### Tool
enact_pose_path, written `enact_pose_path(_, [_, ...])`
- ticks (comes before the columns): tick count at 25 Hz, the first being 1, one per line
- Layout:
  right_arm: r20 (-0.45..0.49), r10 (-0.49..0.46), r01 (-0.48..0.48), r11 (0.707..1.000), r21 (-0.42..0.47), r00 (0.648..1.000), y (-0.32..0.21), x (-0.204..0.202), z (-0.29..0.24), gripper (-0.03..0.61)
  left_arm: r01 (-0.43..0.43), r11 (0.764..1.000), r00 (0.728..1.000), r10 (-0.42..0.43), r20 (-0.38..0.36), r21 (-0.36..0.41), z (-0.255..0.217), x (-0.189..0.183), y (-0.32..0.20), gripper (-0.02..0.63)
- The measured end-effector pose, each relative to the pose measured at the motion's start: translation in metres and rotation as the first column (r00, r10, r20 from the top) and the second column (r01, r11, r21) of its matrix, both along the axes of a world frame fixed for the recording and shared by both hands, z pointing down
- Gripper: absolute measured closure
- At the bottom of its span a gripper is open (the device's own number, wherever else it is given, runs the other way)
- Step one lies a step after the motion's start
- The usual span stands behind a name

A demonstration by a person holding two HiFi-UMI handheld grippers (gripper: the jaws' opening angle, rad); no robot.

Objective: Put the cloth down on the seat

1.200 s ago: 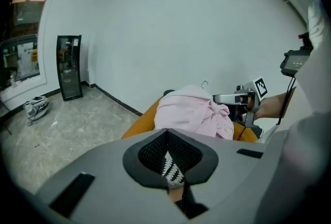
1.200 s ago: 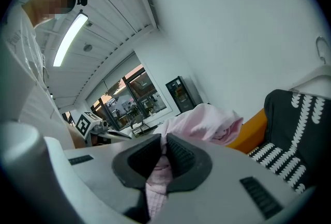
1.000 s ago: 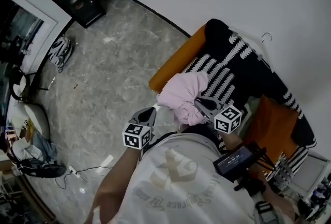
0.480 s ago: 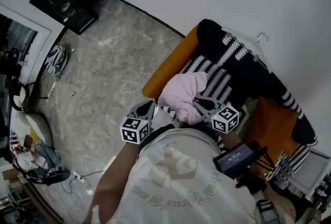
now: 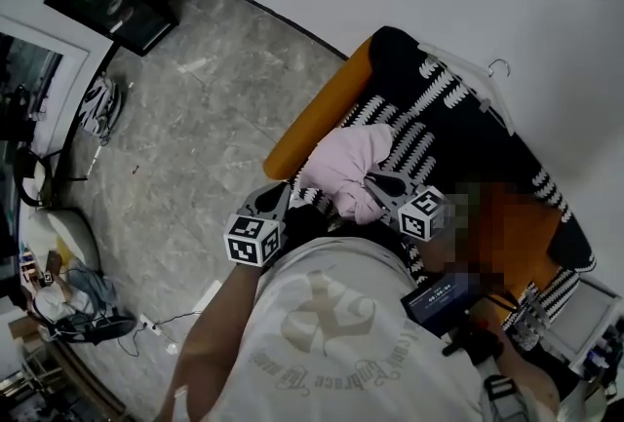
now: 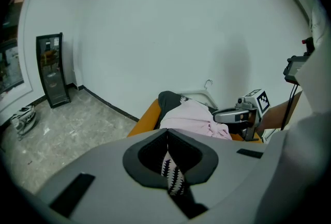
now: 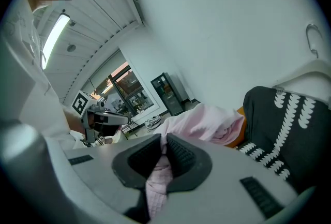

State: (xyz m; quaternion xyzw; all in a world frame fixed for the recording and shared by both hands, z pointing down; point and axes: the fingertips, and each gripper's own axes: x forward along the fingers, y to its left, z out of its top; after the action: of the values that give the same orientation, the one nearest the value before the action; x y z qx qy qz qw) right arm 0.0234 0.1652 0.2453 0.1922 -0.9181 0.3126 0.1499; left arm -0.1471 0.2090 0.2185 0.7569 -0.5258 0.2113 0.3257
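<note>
Watching from a few steps off, I judge the job well along but not finished. The seat (image 5: 466, 133), a couch under a black-and-white patterned cover with an orange armrest (image 5: 314, 126), lies right below the person's reach. The pink cloth (image 5: 346, 172) is bunched over its front edge, near the armrest end, carried between the two tools. Whether its underside already touches the cover I cannot tell from here. The right claw (image 7: 163, 144) is pressed together on a fold of the pink fabric. The left claw (image 6: 166, 136) is pinching a narrow black-and-white patterned strip, which I take to be an edge of the same cloth. What remains, as I read it, is lowering the bundle onto the cushion and letting go with both claws.
</note>
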Motion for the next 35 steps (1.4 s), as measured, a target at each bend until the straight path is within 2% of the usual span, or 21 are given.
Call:
enact_pose_path(3, [0.0, 0.019, -0.019, 1.0, -0.024, 1.0, -0.005, -0.002, 0.007, 0.534, 0.001, 1.0, 1.0, -0.001, -0.003, -0.013, 0.005, -0.004, -0.009, 0.601])
enact_pose_path(9, [-0.002, 0.049, -0.049, 0.998, -0.027, 0.999, -0.021, -0.005, 0.008, 0.534, -0.054, 0.998, 0.999, 0.054, -0.004, -0.034, 0.014, -0.004, -0.035, 0.601])
enact_pose_path(16, [-0.025, 0.081, -0.082, 0.996, -0.04, 0.996, -0.044, 0.011, 0.03, 0.534, -0.115, 0.992, 0.993, 0.114, -0.007, -0.056, 0.033, 0.016, -0.07, 0.601])
enact_pose_path(23, [-0.058, 0.099, -0.104, 0.991, -0.082, 0.993, -0.055, 0.028, 0.06, 0.534, -0.139, 0.985, 0.99, 0.138, -0.019, -0.1, 0.055, 0.036, -0.077, 0.601])
enact_pose_path(29, [-0.092, 0.087, -0.096, 0.991, -0.093, 0.992, -0.066, 0.022, 0.071, 0.535, -0.144, 0.979, 0.989, 0.14, -0.043, -0.14, 0.064, 0.033, -0.074, 0.601])
enact_pose_path(35, [-0.115, 0.09, -0.103, 0.989, -0.109, 0.989, -0.073, 0.032, 0.087, 0.535, -0.149, 0.975, 0.988, 0.14, -0.062, -0.166, 0.079, 0.045, -0.072, 0.601])
